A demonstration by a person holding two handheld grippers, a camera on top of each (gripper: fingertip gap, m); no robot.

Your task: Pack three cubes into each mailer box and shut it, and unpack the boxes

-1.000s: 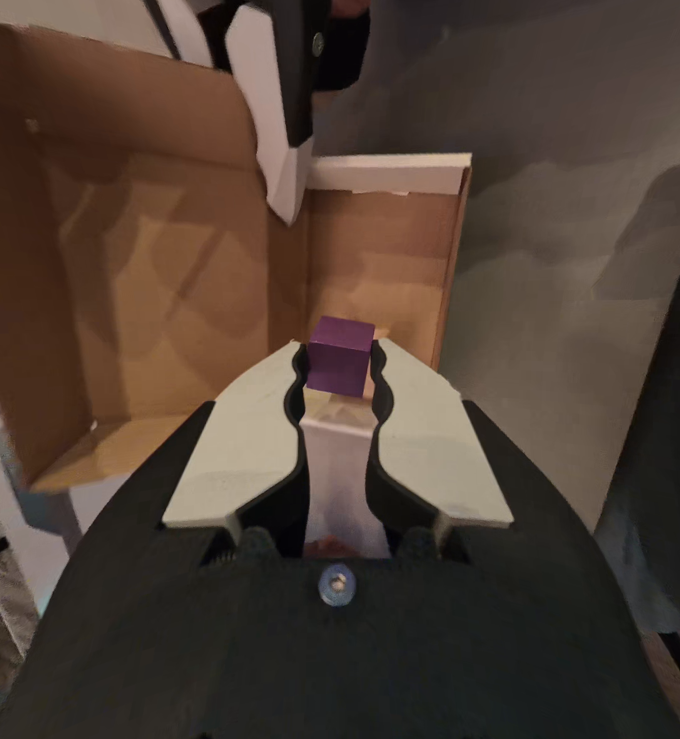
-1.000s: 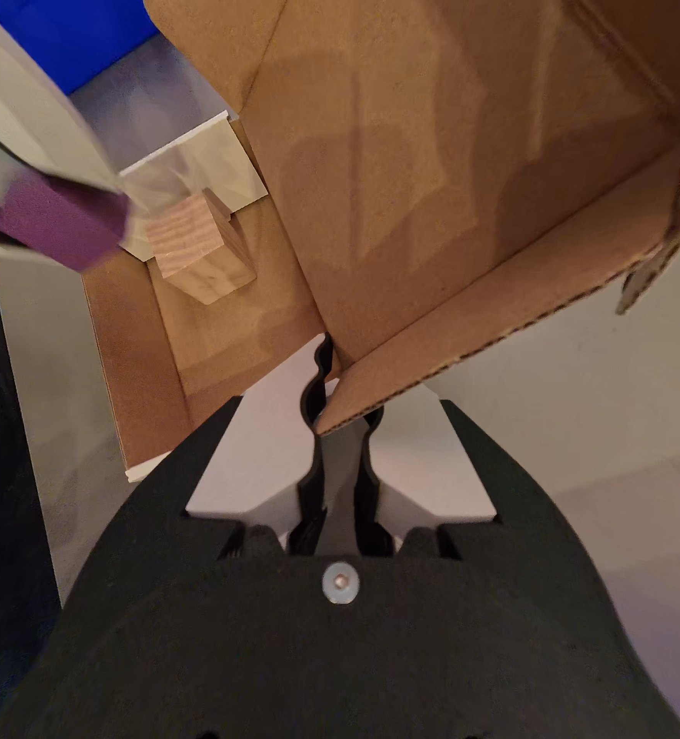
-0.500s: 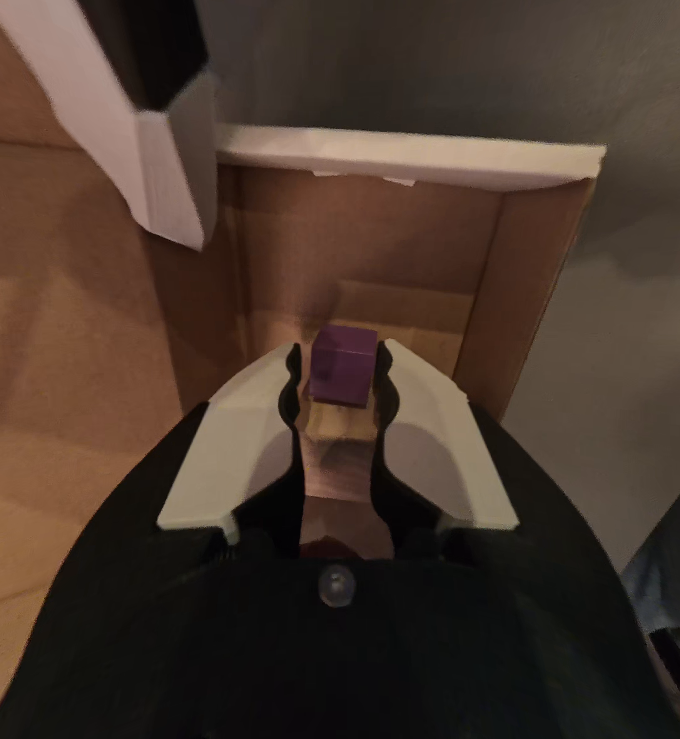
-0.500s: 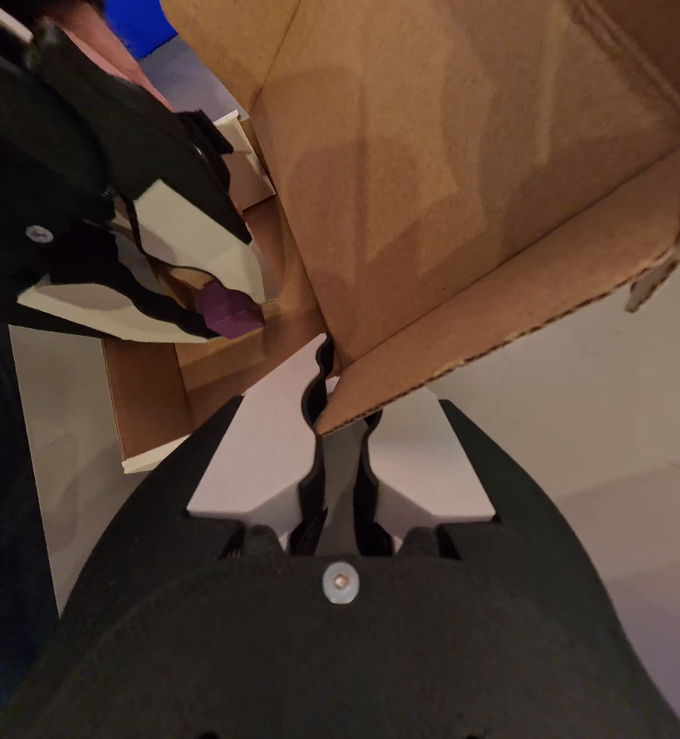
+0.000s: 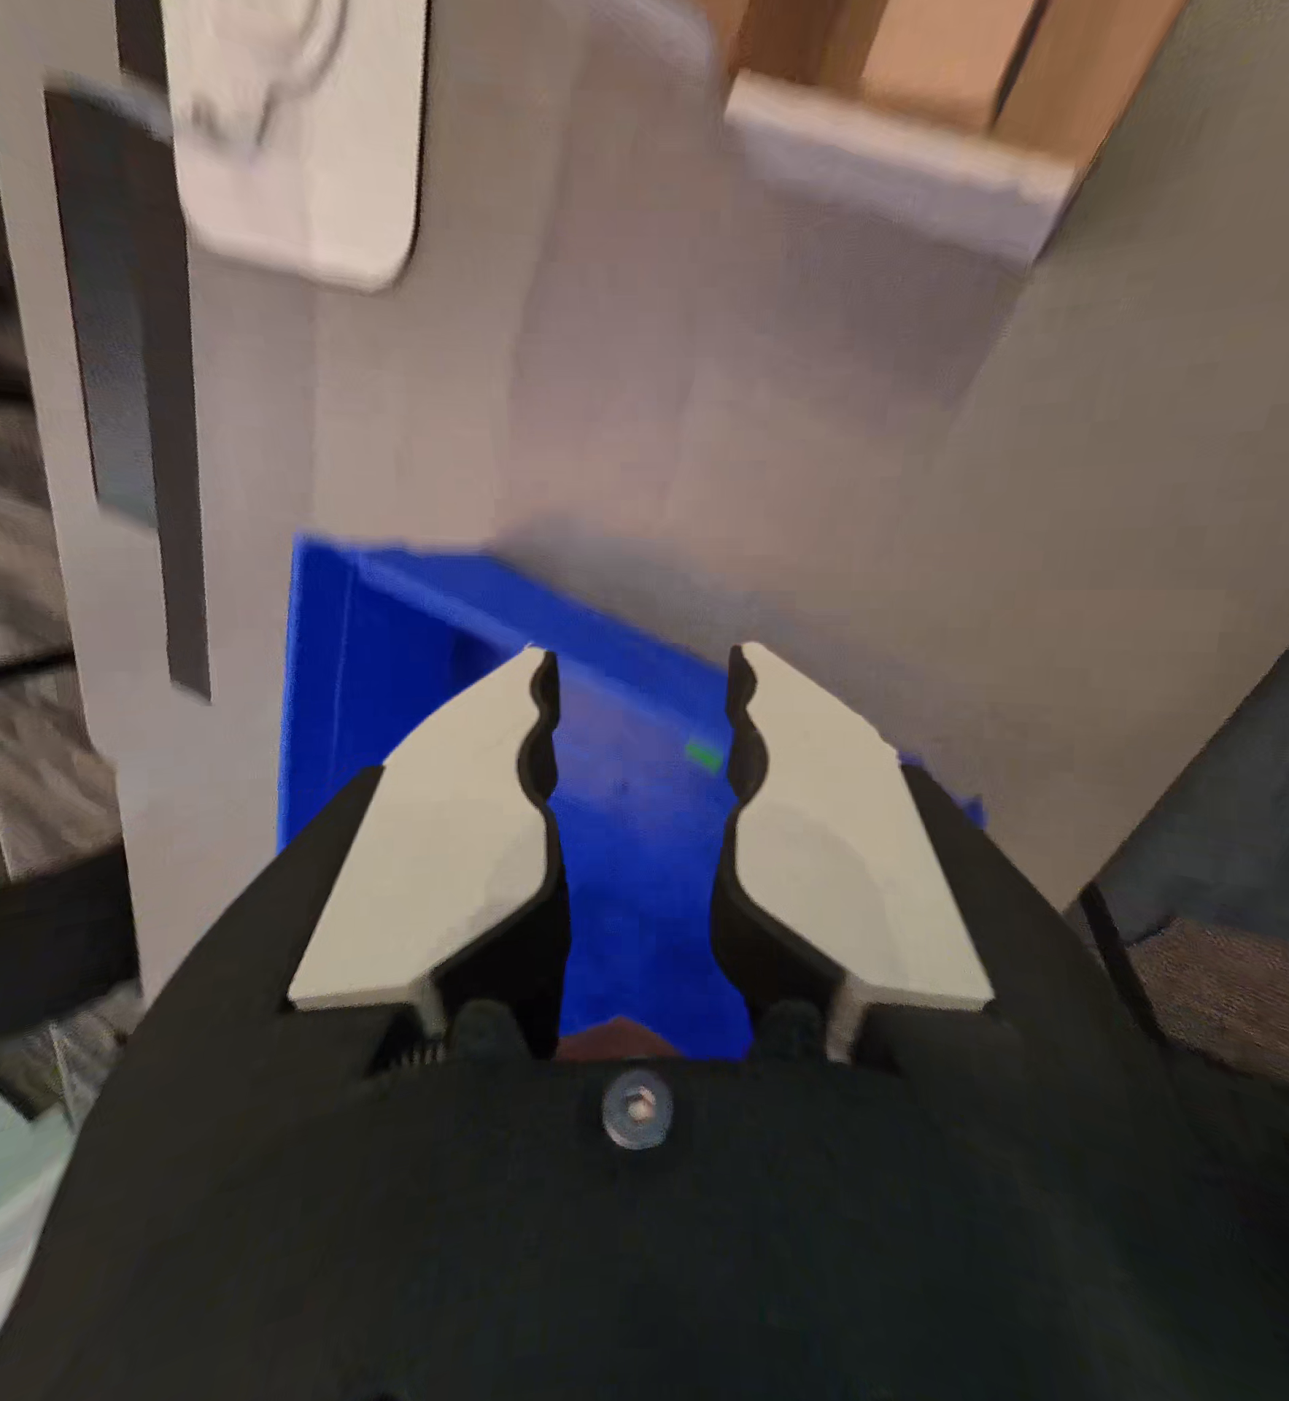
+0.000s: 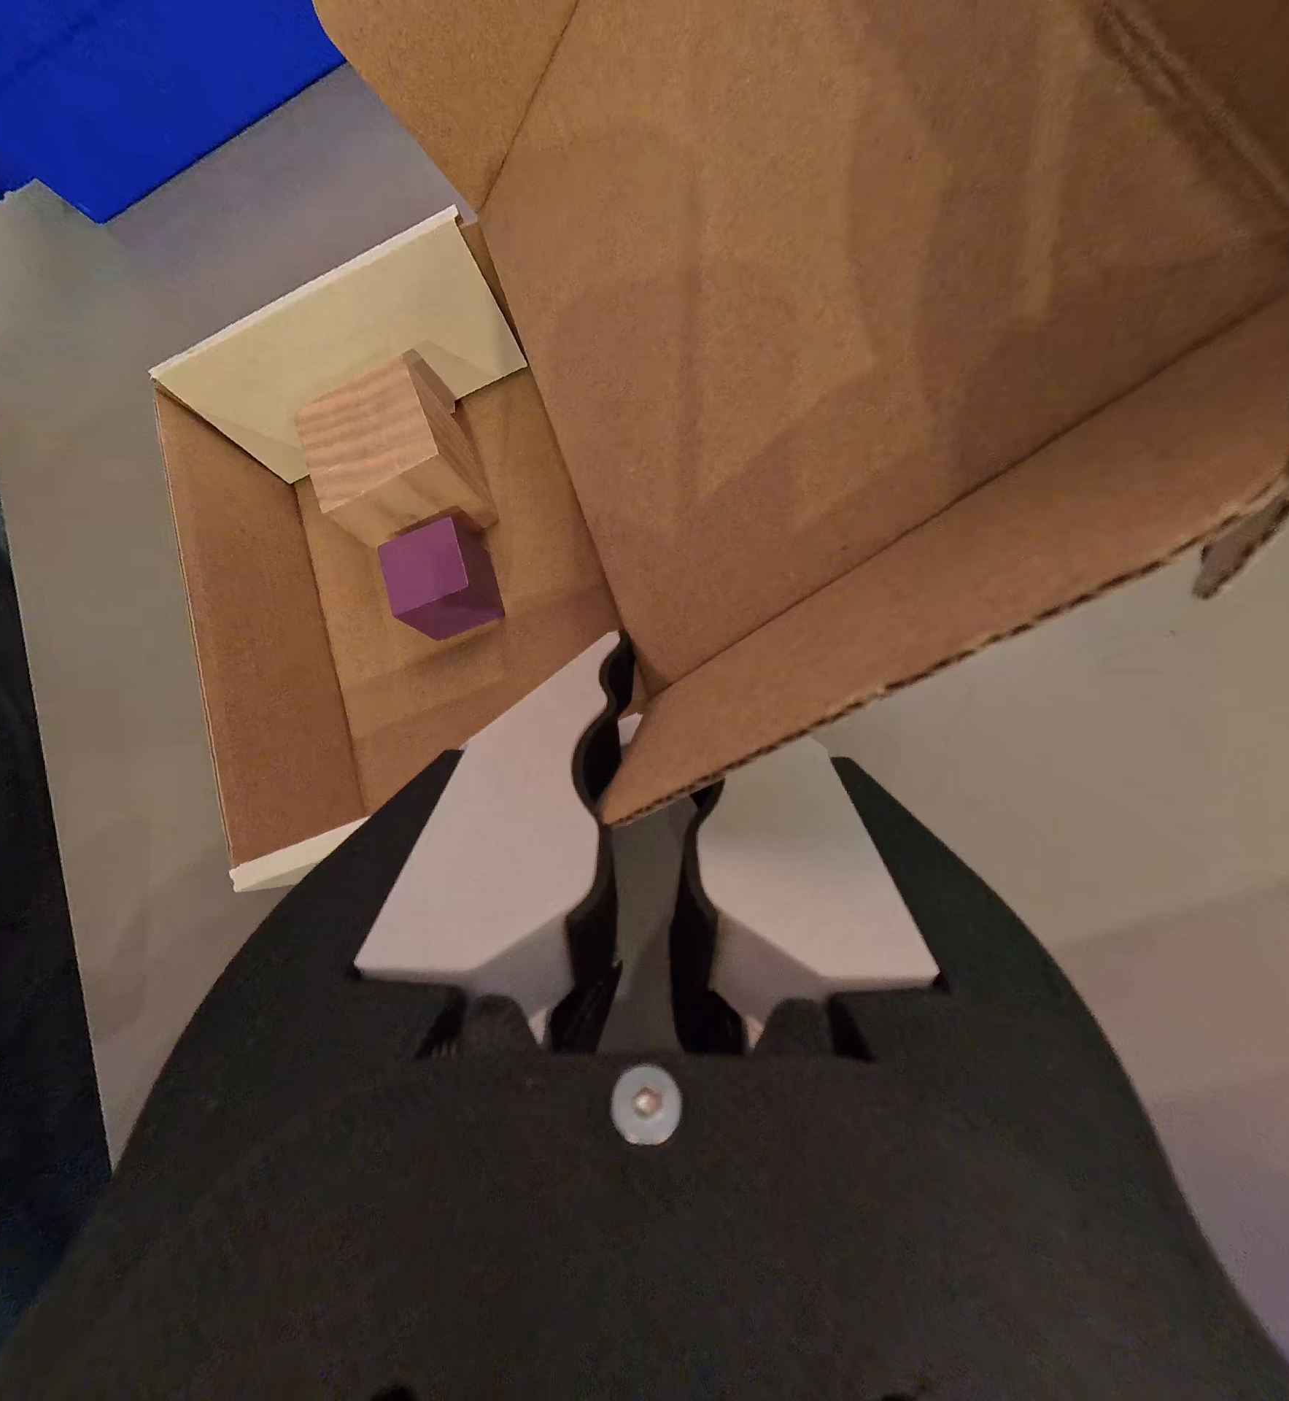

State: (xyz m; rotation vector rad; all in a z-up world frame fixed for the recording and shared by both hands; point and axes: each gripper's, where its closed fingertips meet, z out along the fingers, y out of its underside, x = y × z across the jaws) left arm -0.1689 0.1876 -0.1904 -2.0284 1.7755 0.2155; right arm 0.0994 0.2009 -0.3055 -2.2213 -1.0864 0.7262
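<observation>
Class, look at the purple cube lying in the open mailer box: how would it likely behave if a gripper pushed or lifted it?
The purple cube has flat faces, so it would probably slide, not roll. Its sharp, unbent edges suggest it is stiff. It seems to touch the wooden cube, so a push that way may shift both.

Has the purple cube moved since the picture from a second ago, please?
Yes. The purple cube has left the left gripper and now rests on the mailer box floor, just in front of the wooden cube.

Open mailer box (image 6: pixel 262 682), purple cube (image 6: pixel 436 580) touching larger wooden cube (image 6: pixel 383 447) inside.
</observation>
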